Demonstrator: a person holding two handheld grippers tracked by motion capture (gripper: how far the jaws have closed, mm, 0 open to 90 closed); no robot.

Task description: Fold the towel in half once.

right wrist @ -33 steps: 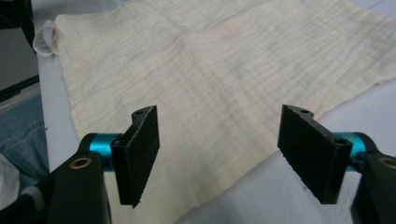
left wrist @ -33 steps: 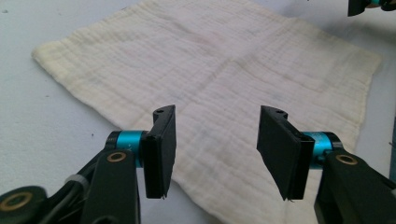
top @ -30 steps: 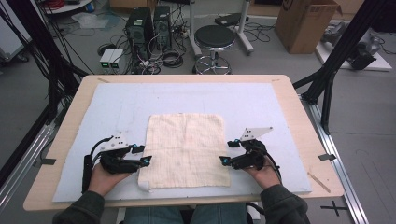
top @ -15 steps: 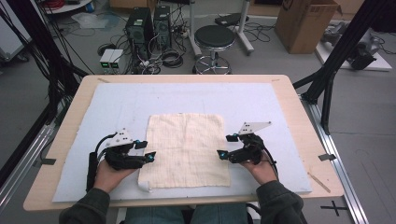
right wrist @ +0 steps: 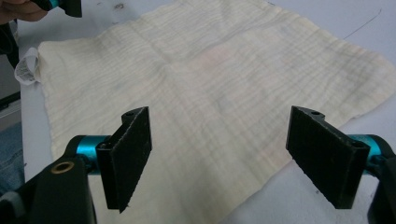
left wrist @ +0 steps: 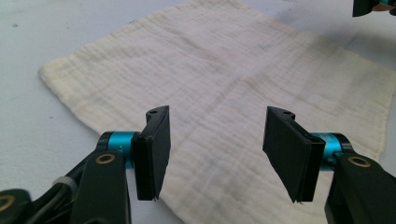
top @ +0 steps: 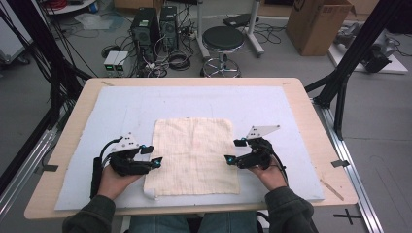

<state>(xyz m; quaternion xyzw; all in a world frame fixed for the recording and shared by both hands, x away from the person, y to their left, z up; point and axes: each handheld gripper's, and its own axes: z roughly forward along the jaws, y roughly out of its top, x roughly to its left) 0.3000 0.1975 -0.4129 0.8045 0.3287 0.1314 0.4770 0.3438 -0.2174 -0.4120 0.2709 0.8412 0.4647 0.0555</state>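
Left tool [top: 151, 154] sits at the near left edge of the cream muslin cloth [top: 193, 155], jaws spread wide with nothing pinched between them; they have just been opening a touch further. In the left gripper view its two black pads [left wrist: 153, 151] hang just over the weave, the cloth's left edge running underneath them, no fold caught. Right tool [top: 234, 151] mirrors it at the cloth's right edge, jaws parted and empty as well; in the right gripper view the pads [right wrist: 128, 154] straddle the cloth's near border, one over fabric, the other out over the bare mat.

Both hands come in from the near edge of the table [top: 311, 121], dark sleeves [top: 286, 213] at the bottom, each hand wrapped round its tool, a grey three-cornered plate [top: 262, 131] riding on top.

Cloth lies flat and square in the middle of the pale blue mat [top: 145, 104], faint crease lines crossing it, and its near left corner [top: 149, 194] is curled up into a little roll.

Further off, beyond the table, a round black stool [top: 222, 39] stands on the floor, computer towers [top: 155, 24] and a tangle of cables to its left, a cardboard box [top: 320, 24] to its right.
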